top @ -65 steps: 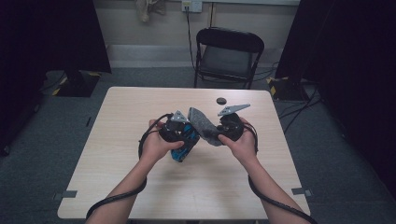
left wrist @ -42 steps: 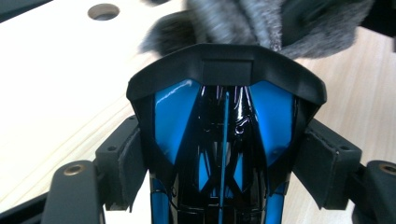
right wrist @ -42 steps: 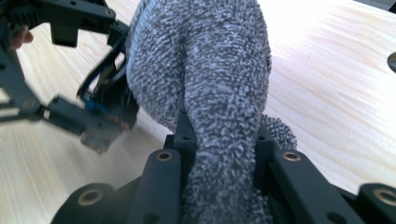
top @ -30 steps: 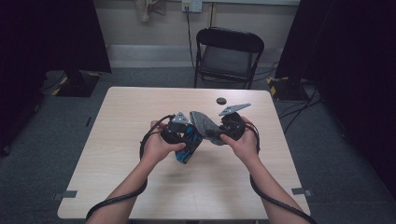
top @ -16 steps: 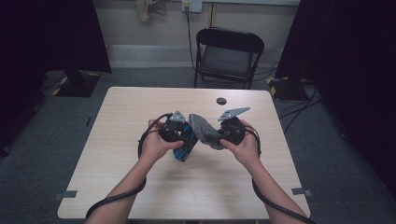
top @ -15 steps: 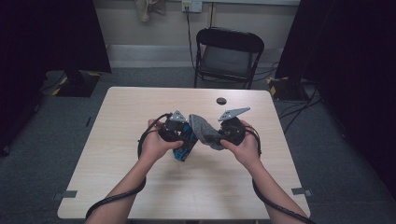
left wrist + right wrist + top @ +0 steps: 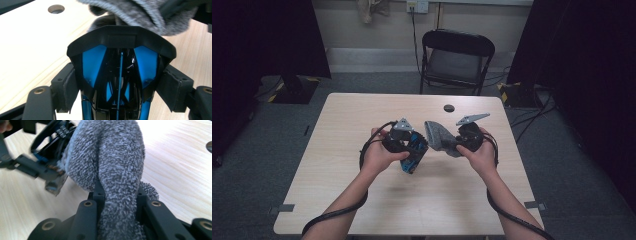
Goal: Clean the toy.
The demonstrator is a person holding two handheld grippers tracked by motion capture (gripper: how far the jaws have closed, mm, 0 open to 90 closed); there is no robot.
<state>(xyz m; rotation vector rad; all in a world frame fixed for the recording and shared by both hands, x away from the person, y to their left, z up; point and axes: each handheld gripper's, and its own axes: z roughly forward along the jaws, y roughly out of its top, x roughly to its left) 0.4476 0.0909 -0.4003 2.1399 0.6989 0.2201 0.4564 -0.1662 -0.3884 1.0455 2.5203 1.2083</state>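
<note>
The left gripper has its jaws spread wide and pressed on both sides of a black-and-blue plastic frame. The right gripper is clamped tight on a bunched grey terry cloth. Both things are held just above the middle of the wooden counter, cloth touching the frame's top edge. No readable writing shows on either.

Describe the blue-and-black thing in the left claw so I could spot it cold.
Start at the light wooden table and find the person's two hands above its middle. The left claw grips the black-framed object with bright blue panels, the only glossy, hard, coloured item, beside the fuzzy grey cloth in the right claw.
</note>
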